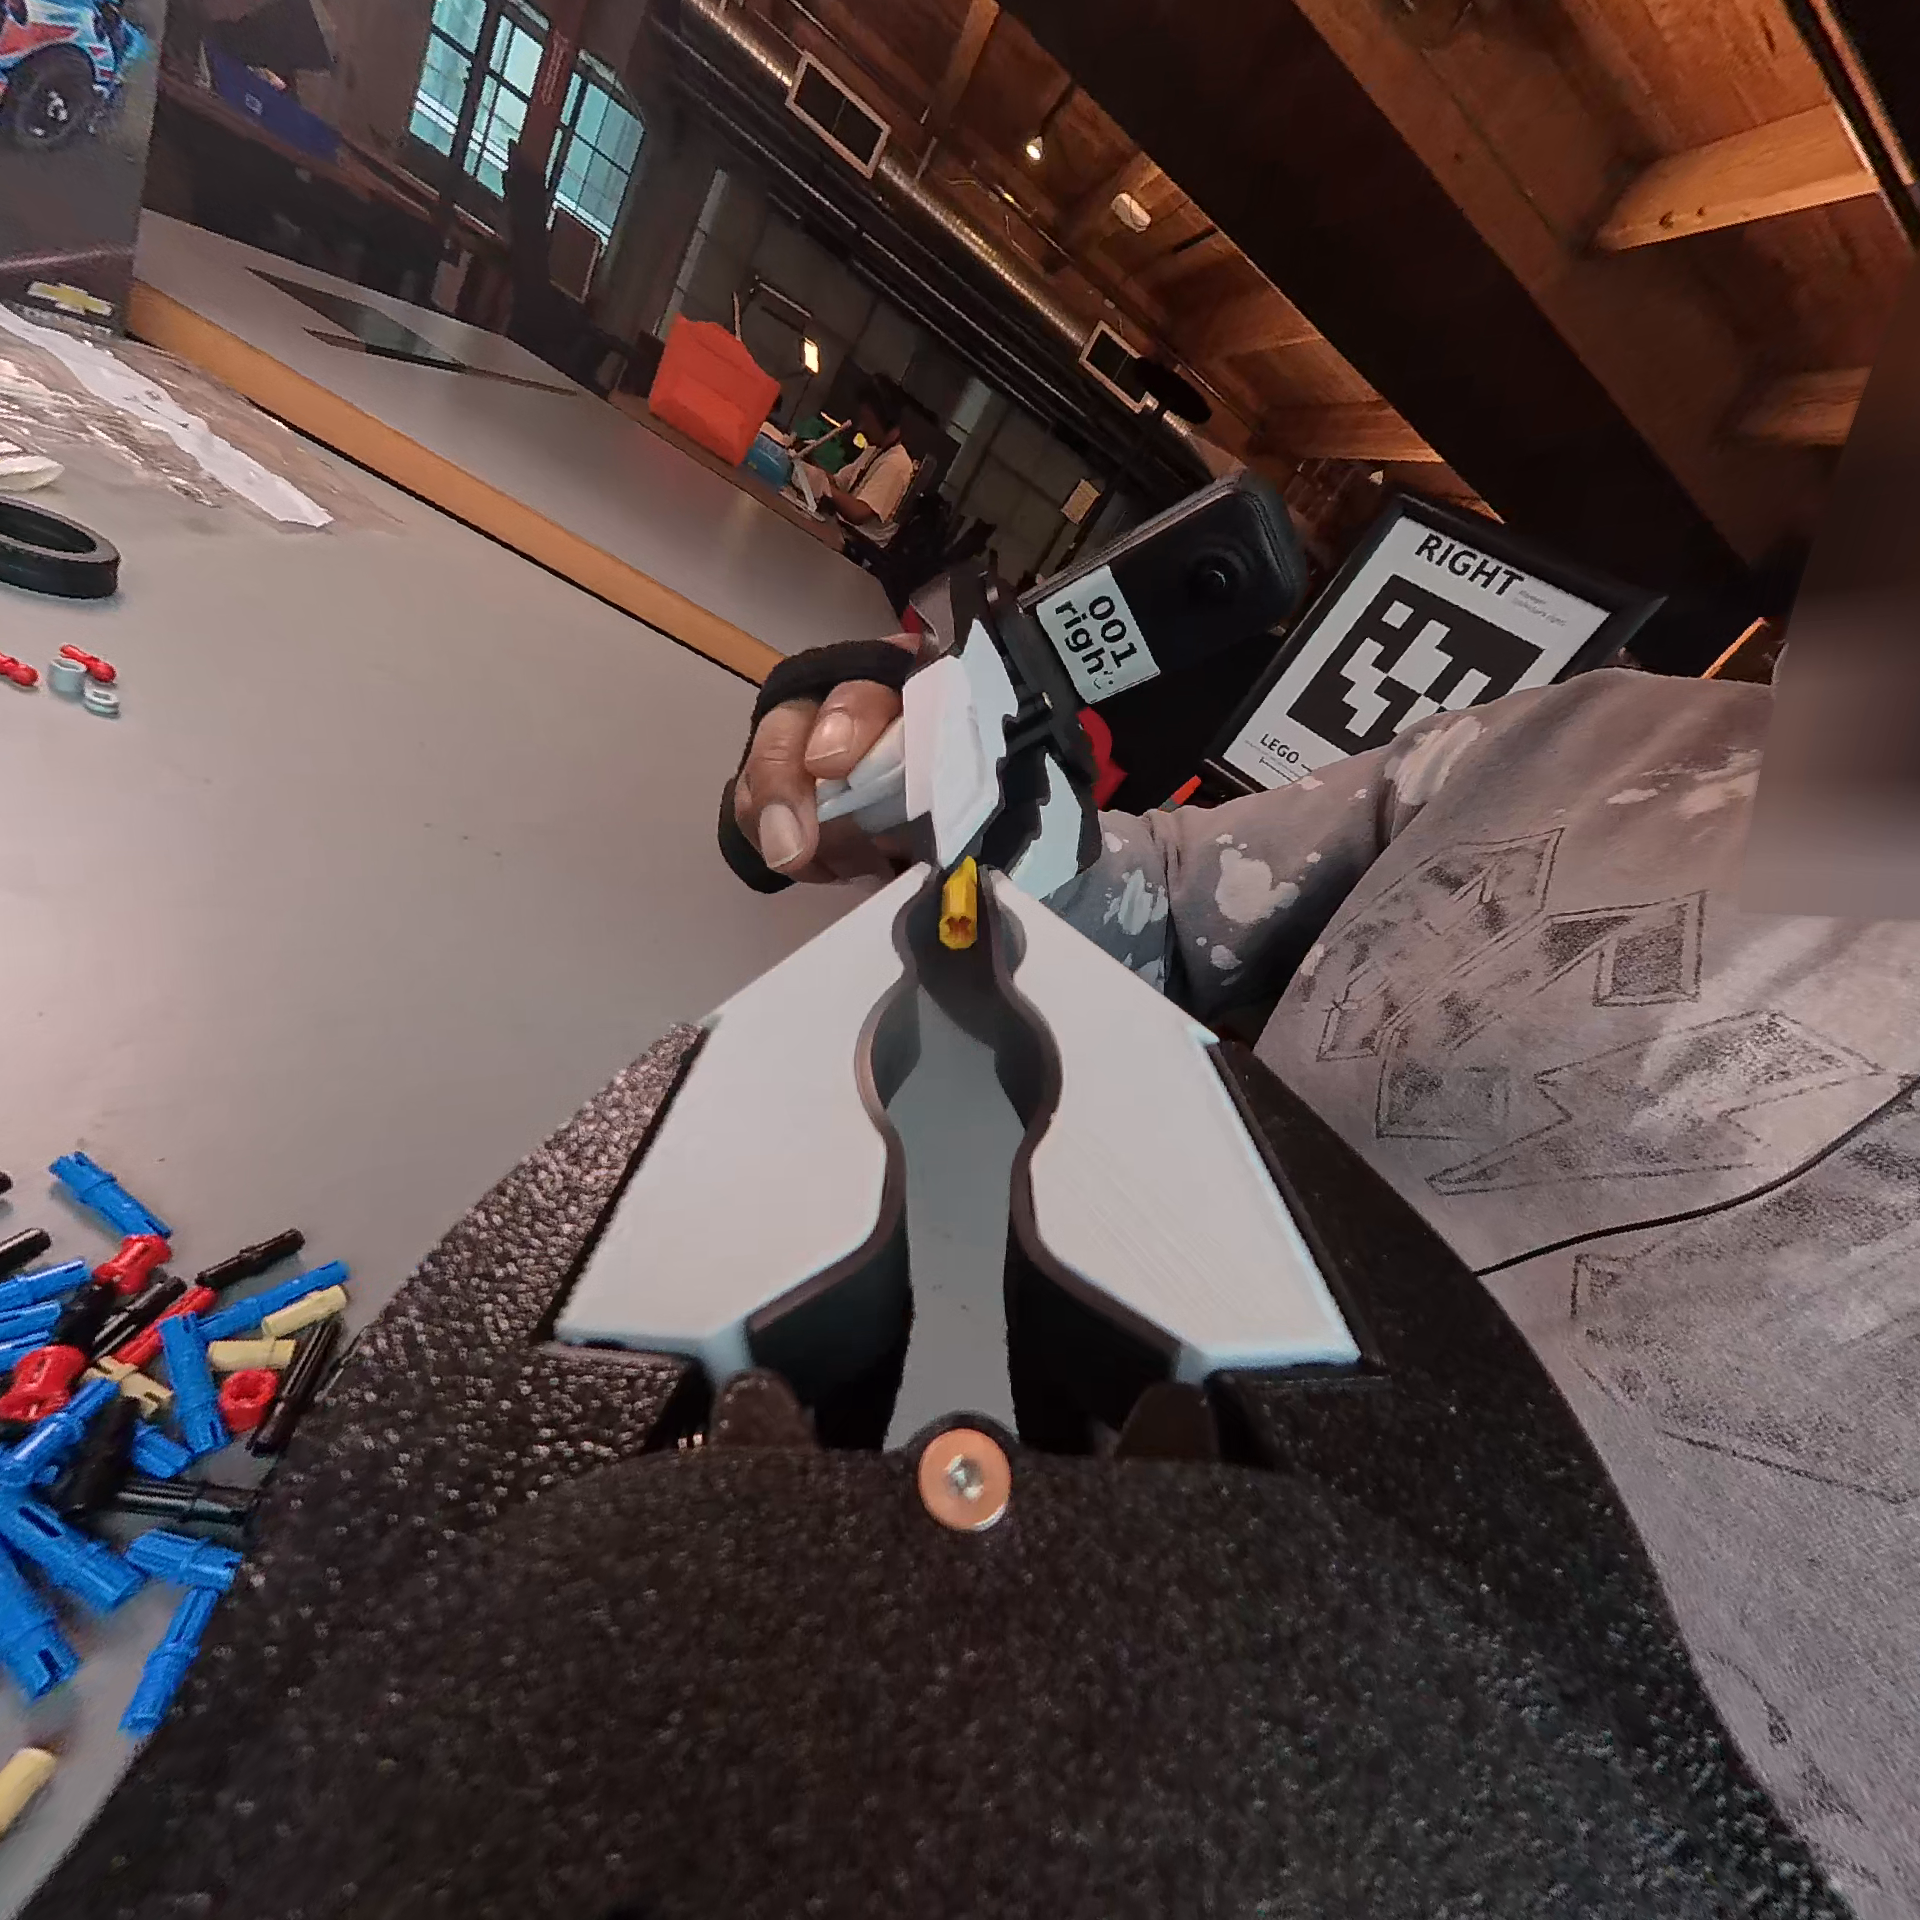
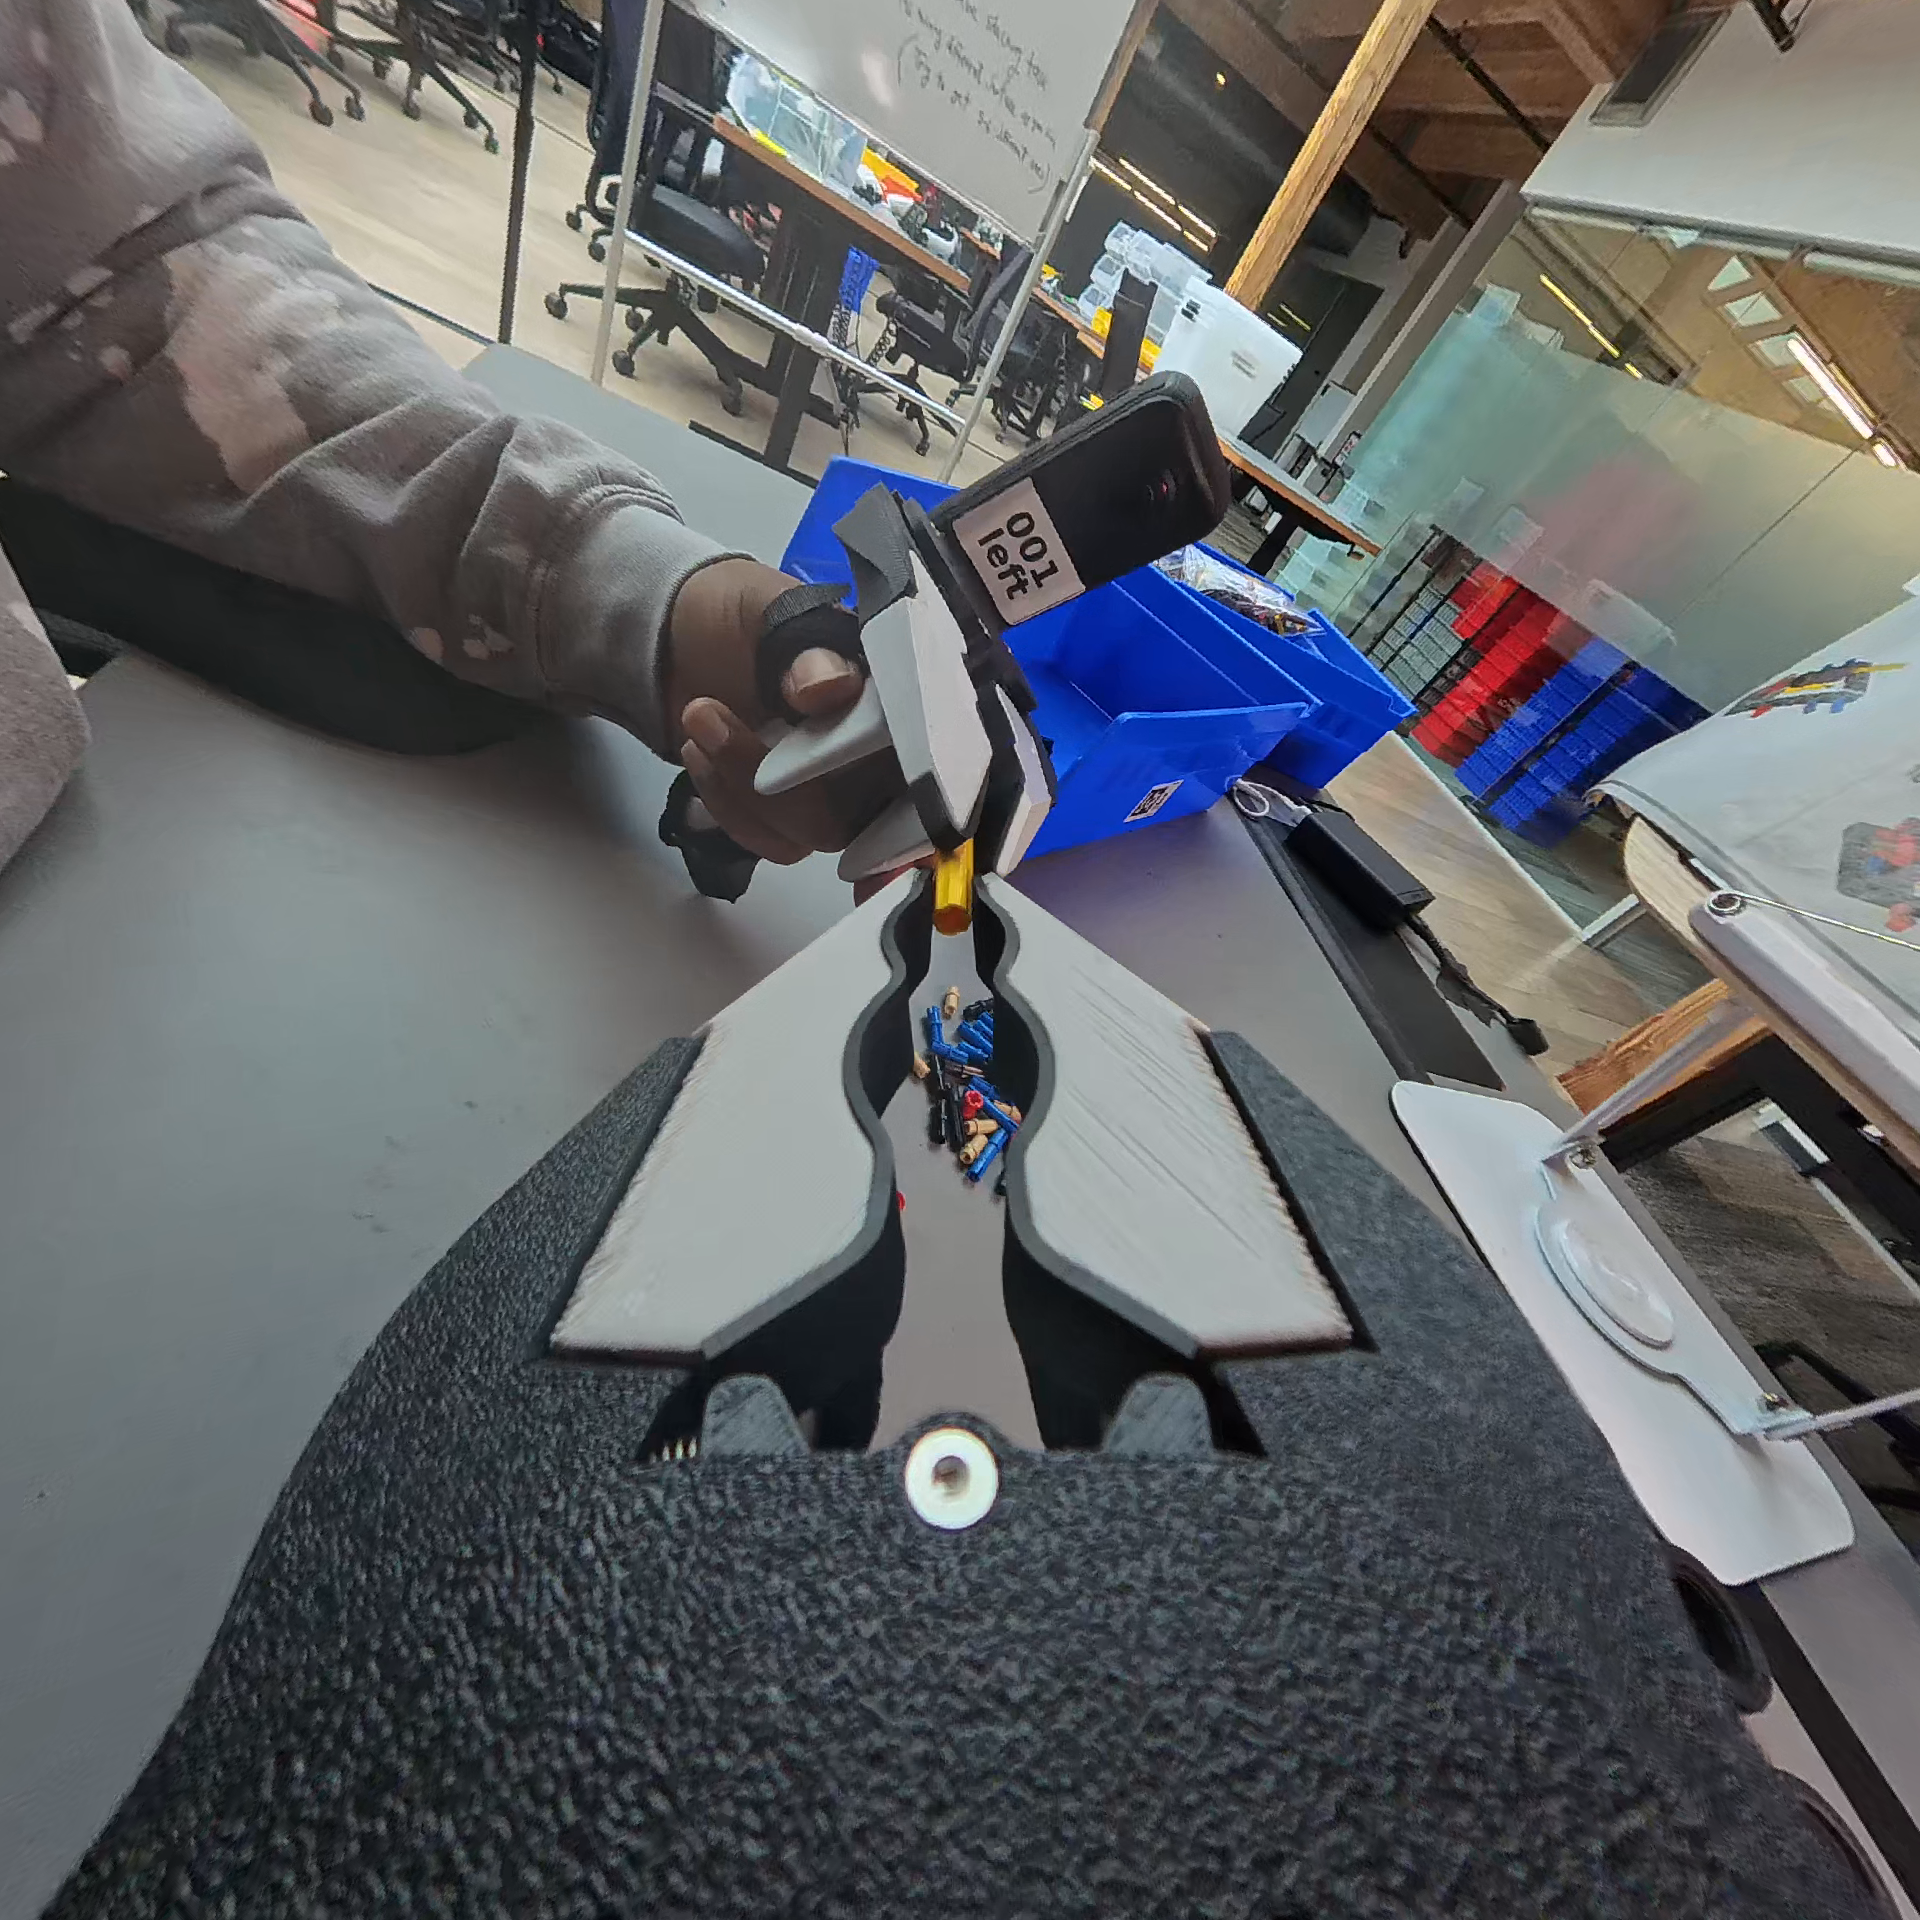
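The two grippers meet tip to tip above the grey table (image 1: pixel 343 831), each tilted so that its fingers point at the other's. Between the tips of the left gripper (image 1: pixel 958 899) sits a small yellow peg (image 1: pixel 957 914); its cross-shaped end faces the left camera, and the fingers are closed nearly together on it. In the right wrist view the same yellow peg (image 2: pixel 953 894) lies between the tips of the right gripper (image 2: pixel 953 902), whose fingers are likewise drawn in close around it. Each end of the peg is hidden inside the opposite gripper's tips, so how deep it sits in either cannot be made out.

The right hand (image 1: pixel 805 774), in a black fingerless glove, wraps the far gripper's grey trigger beyond the left fingers. The left hand (image 2: pixel 748 717) grips its handle the same way beyond the right fingers.

Below the left fingers, to their left, lies a heap of blue, red, black and tan pins (image 1: pixel 114 1382), cut off by the edge. Blue bins (image 2: pixel 1164 686) stand beyond the right fingertips.
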Available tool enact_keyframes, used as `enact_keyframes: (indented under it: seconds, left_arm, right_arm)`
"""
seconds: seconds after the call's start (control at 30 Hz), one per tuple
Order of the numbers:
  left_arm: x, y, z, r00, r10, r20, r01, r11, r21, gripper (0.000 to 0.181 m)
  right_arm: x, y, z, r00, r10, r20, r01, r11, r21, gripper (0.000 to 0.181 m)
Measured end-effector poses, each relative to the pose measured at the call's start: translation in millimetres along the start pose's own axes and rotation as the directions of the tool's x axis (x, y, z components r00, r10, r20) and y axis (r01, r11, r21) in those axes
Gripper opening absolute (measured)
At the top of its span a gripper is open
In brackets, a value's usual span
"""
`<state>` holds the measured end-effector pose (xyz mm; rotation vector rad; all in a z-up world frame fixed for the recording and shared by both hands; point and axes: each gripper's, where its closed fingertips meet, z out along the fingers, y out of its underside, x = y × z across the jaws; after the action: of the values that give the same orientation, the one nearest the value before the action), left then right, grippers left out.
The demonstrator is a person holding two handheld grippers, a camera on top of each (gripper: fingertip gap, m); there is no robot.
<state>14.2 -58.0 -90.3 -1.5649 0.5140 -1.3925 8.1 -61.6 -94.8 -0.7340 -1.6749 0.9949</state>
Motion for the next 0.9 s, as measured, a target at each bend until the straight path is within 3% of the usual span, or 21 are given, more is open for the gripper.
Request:
enact_keyframes:
  seconds: [0.17,0.53,0.6,0.7,0.8,0.87,0.9]
  left_arm:
    - [0,1,-1,0.999,-0.033,-0.002,0.033,0.999,-0.027,0.006]
    - [8,-4,-5,0.997,0.074,0.028,-0.072,0.995,-0.070,0.004]
    - [3,-17,-20,0.993,0.091,0.069,-0.090,0.996,-0.020,0.000]
    - [-5,-32,-46,0.977,0.150,0.154,-0.152,0.988,0.000,0.000]
    - [-4,-26,-37,0.978,0.150,0.145,-0.149,0.989,-0.018,0.000]
    - [-2,-12,-20,0.986,0.123,0.117,-0.117,0.992,-0.056,0.026]
    - [2,-6,-12,0.989,0.114,0.089,-0.108,0.991,-0.074,0.027]
  right_arm:
    - [0,1,0,1.000,0.019,0.019,-0.019,1.000,-0.004,0.007]
    - [0,-6,-5,0.995,0.070,0.076,-0.072,0.997,0.016,0.007]
    - [19,-14,-20,0.994,0.109,0.023,-0.110,0.991,0.078,0.006]
    - [36,-15,-36,0.997,0.074,-0.031,-0.072,0.996,0.061,0.006]
    - [25,-15,-27,0.996,0.085,0.003,-0.085,0.994,0.067,0.006]
    - [14,-10,-18,0.996,0.079,0.033,-0.081,0.995,0.052,0.007]
    - [10,-9,-15,0.995,0.084,0.050,-0.087,0.995,0.052,0.007]
